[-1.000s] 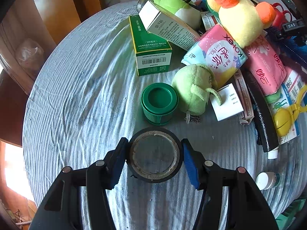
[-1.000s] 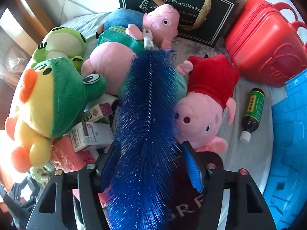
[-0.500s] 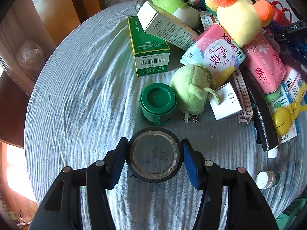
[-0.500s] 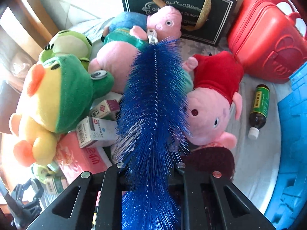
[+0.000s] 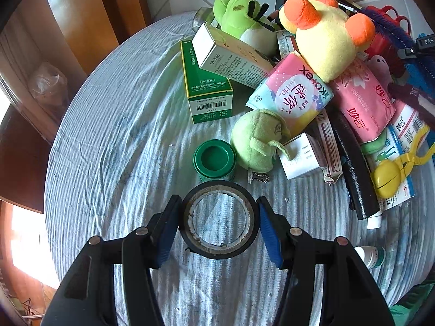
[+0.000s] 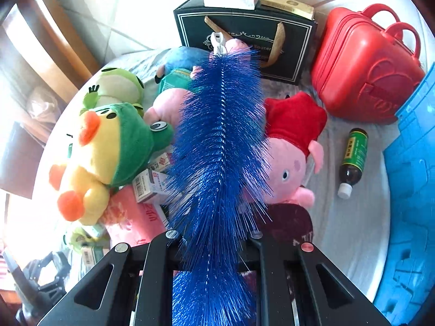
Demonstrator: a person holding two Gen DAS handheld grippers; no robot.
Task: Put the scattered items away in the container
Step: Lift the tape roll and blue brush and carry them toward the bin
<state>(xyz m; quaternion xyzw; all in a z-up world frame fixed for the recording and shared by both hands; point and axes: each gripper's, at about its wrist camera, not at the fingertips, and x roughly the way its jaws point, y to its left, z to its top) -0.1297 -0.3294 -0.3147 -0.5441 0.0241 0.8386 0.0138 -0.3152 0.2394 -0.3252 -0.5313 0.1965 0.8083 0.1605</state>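
The right tongs (image 6: 214, 241) were clamped on a long blue bristle bottle brush (image 6: 217, 146), gripped low on its stem so that its long axis ran straight out ahead of the fingers, its white tip over the heap of plush toys. The blue plastic crate (image 6: 407, 190) that I took for the container lay off to the right of those tongs, past a small dark glass bottle with a green label (image 6: 353, 157) lying on the surface. To my eye the coming move turned on that: the brush pointed forward while the crate sat sideways to it, so the right hand, plainly the nearer one, would have to swing right.

The left tongs (image 5: 217, 221) stood apart around a black roll of tape (image 5: 218, 218) lying flat on the pale striped cloth (image 5: 122, 149), their blue pads close at each side; whether they touched it I could not tell. No crate showed from that side.
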